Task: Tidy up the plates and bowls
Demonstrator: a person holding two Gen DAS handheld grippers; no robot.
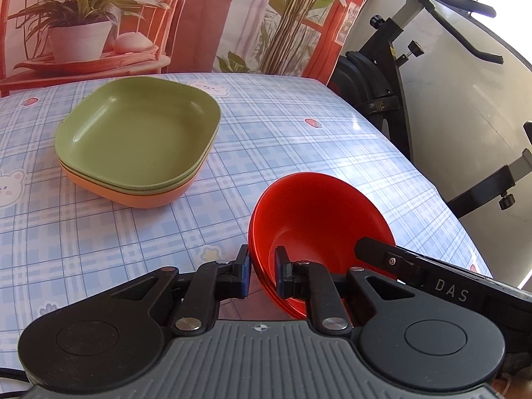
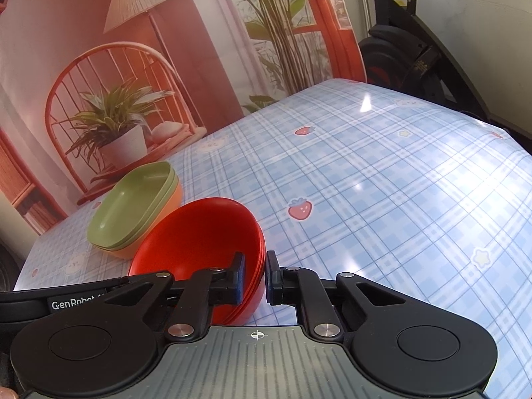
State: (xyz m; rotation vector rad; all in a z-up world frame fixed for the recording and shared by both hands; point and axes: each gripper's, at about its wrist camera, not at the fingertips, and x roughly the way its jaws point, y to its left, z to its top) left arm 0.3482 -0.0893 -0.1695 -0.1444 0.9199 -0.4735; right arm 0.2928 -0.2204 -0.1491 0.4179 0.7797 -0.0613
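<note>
Left wrist: red bowls' (image 1: 319,219) rim between hand-held gripper (image 1: 262,274) fingers.

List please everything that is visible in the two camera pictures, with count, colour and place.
red bowls: a nested stack, count unclear, red, near edge of the table, rim held by both grippers
plates: stack, two green on one orange, on the table beyond the bowls
tablecloth: one, blue plaid with strawberries and bears, covers the table
backdrop: one, printed with chair, plants and lamp, behind the table
exercise bike: one, black, right of the table
left gripper: one, black, shut on the bowls' rim
right gripper: one, black, shut on the opposite rim
</note>
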